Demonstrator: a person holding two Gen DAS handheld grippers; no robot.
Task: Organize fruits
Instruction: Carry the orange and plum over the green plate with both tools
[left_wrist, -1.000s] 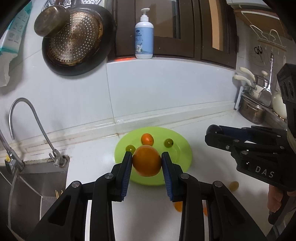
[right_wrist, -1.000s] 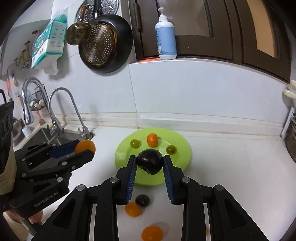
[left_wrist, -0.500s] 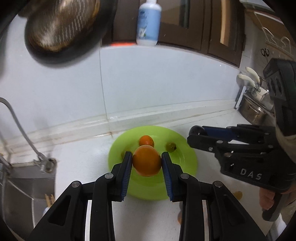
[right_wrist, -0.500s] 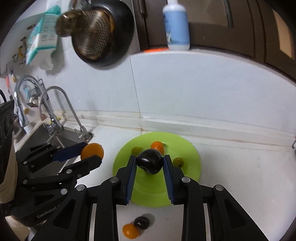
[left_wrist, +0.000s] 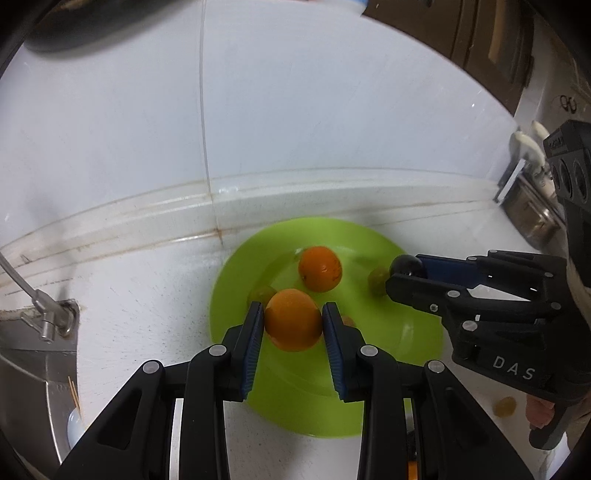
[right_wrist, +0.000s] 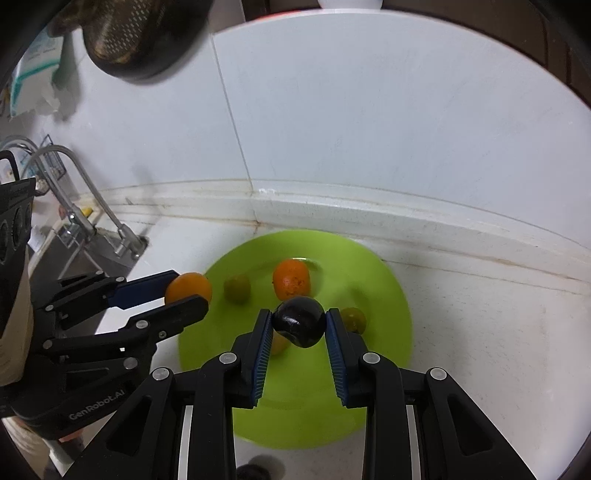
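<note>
Two round fruits being held over a smooth, round green plate (right_wrist: 388, 295) on a white speckled counter (right_wrist: 498, 332).

An orange (left_wrist: 293, 319) with dimpled skin is being clamped between the ribbed blue pads of the left gripper (left_wrist: 293, 325), and a glossy dark plum (right_wrist: 299, 326) is being clamped likewise in the right gripper (right_wrist: 299, 332); both are being held just above the plate. Inside the plate, one small orange (right_wrist: 291, 277) and three small yellow-green fruits, such as this one (right_wrist: 237, 288), are lying apart.
</note>
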